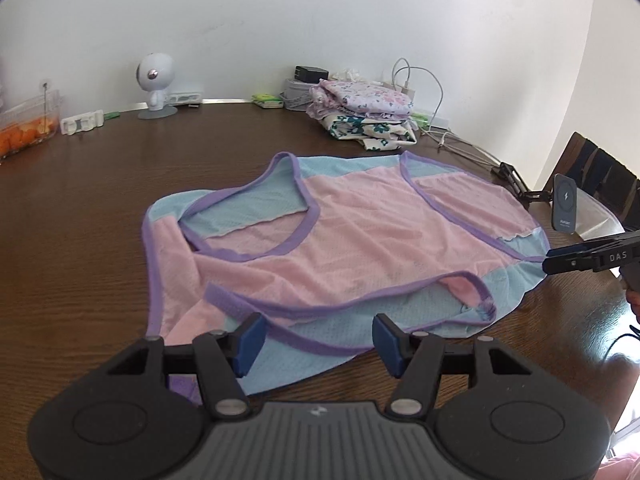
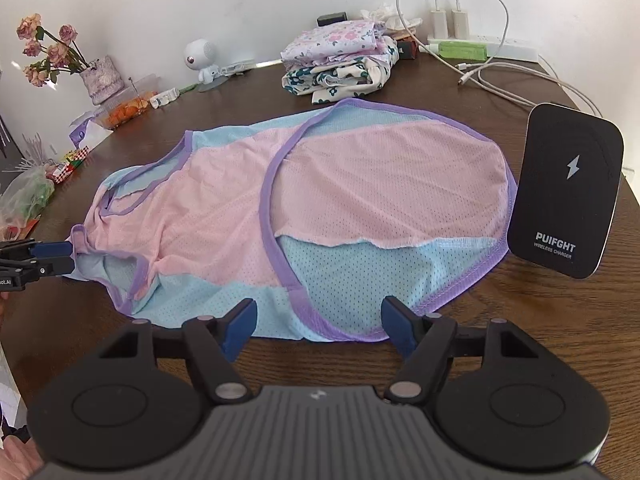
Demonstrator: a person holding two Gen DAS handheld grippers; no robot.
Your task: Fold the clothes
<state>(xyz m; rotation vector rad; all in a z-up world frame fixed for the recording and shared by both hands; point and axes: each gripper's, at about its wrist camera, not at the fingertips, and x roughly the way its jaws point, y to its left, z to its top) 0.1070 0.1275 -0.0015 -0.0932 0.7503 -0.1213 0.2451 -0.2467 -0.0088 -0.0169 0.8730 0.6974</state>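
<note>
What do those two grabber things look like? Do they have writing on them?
Both match: the left gripper and right gripper have black jointed arms, blue fingertips and a grey ribbed body between two round black discs, with a tiny white logo. Seen sideways, the right one shows white letters "DAS". A black cable trails nearby.

Both wrist views face the garment point(image 1: 340, 248) closely, from adjacent sides.

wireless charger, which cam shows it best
The right wrist view: the wireless charger stands large and close at the right edge of the pink and blue top, its lightning symbol and lettering readable. In the left wrist view it is small and far off at the right, partly behind the right gripper.
</note>
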